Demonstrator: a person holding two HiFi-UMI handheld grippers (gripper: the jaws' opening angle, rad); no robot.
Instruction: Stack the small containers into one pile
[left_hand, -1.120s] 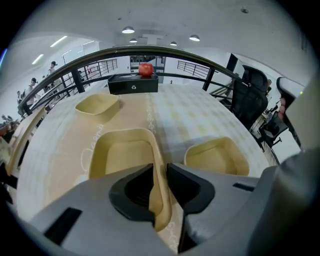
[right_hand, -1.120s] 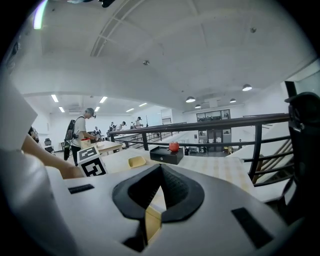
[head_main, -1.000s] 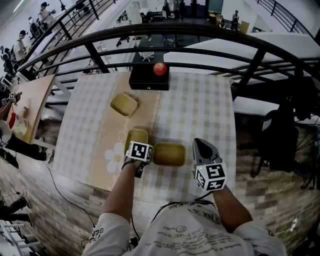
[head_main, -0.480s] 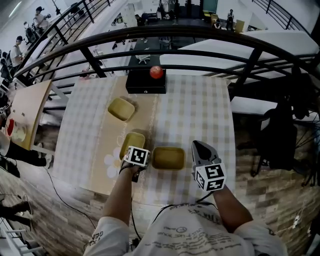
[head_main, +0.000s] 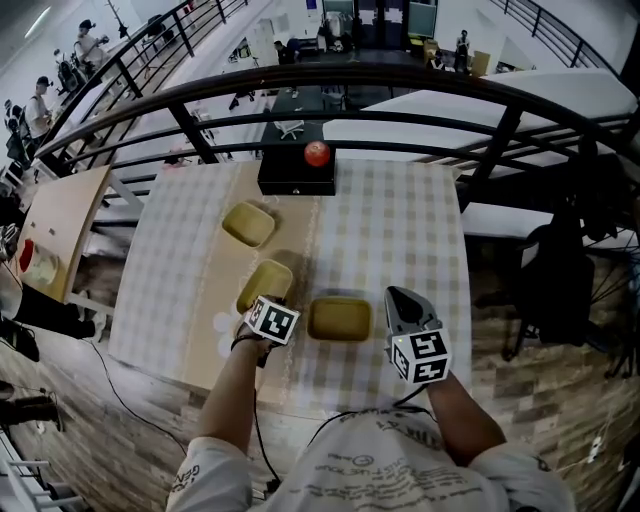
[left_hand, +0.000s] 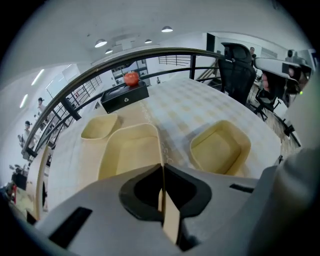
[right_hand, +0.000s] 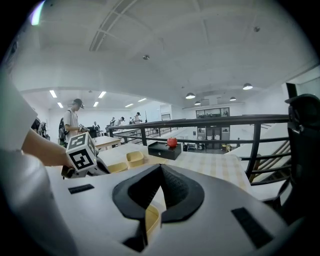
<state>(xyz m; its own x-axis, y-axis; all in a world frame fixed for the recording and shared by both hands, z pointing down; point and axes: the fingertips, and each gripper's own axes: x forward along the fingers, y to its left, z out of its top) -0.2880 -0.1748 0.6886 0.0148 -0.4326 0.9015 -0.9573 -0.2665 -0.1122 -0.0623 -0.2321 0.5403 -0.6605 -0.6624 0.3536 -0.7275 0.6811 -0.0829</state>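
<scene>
Three pale yellow shallow rectangular plastic containers sit on a table with a beige-and-white checked cloth (head_main: 400, 230), none stacked yet.

The left gripper (left_hand: 161, 167) is clamped on the near wall of the middle container (left_hand: 129, 150), with the thin yellow rim pinched between the closed jaws. In the head view this container lies left of centre, angled away from the person. Its near end looks slightly raised off the cloth, but the gripper's marker cube (head_main: 272, 320) covers that end, so I can't be sure.

The far container (head_main: 249, 224) sits further up the table on the left, apart from the middle one. The near container (head_main: 339, 318) sits flat just right of the left gripper, between the two grippers.

The right gripper (right_hand: 160, 168) has its jaws together with nothing pinched. It is held just right of the near container, not touching it in the head view. A bit of yellow rim shows low through the gap under its jaws.

At the far edge of the table is a black rectangular box (head_main: 297, 174) with a red round object (head_main: 316, 153) on top. A black metal railing (head_main: 400, 85) runs behind the table.
</scene>
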